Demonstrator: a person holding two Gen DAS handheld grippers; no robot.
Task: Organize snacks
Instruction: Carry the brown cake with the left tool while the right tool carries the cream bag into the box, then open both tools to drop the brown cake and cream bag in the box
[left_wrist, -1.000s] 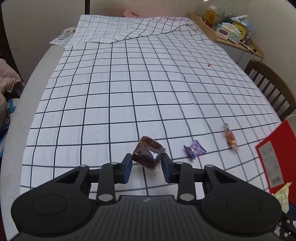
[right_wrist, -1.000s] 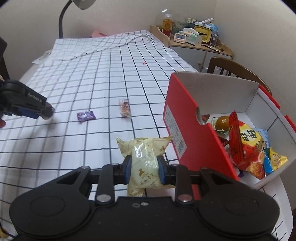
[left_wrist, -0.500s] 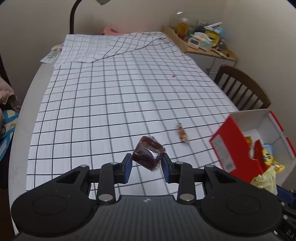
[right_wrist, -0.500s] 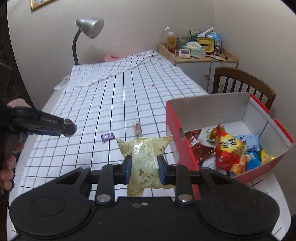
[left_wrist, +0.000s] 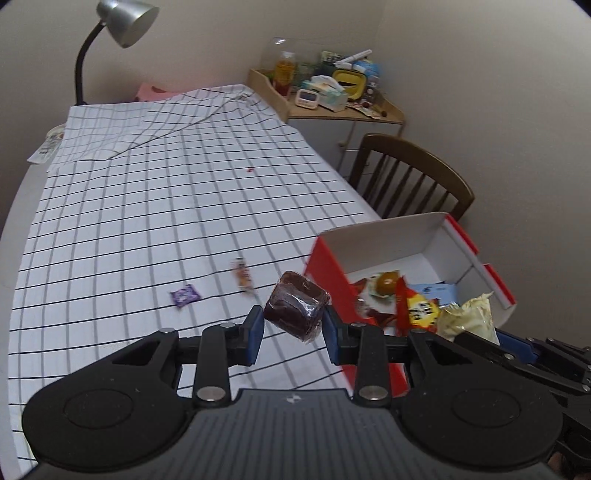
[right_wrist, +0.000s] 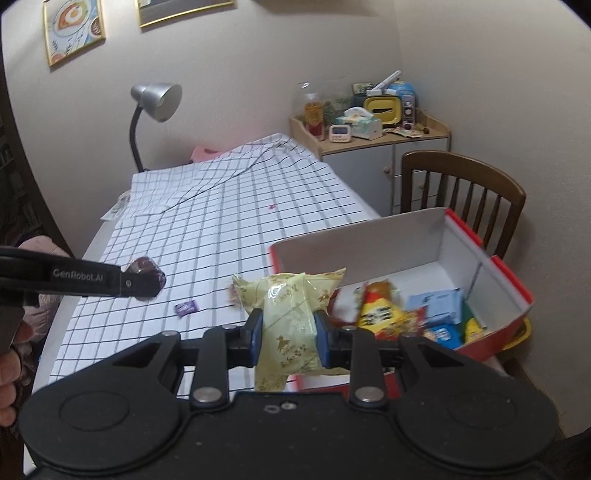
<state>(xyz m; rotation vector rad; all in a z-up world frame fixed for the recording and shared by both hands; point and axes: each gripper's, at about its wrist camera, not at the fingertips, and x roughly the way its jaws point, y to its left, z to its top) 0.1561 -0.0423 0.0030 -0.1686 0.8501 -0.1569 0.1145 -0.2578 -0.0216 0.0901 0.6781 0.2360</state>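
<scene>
Your left gripper (left_wrist: 293, 319) is clamped on a brown wrapped cake (left_wrist: 296, 310), held above the table (left_wrist: 147, 206). Your right gripper (right_wrist: 288, 334) is clamped on a pale yellow snack bag (right_wrist: 290, 314). The red box (right_wrist: 513, 288) of snacks sits at three o'clock; a purple candy (left_wrist: 185, 294) and an orange candy (left_wrist: 242, 275) lie at ten o'clock of it.

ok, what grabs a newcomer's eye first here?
Both grippers are loaded: the left gripper clamps a dark brown plastic-wrapped cake, the right gripper a pale yellow snack packet. Right of them sits the open red cardboard box of snacks on the black-checked white tablecloth.
</scene>
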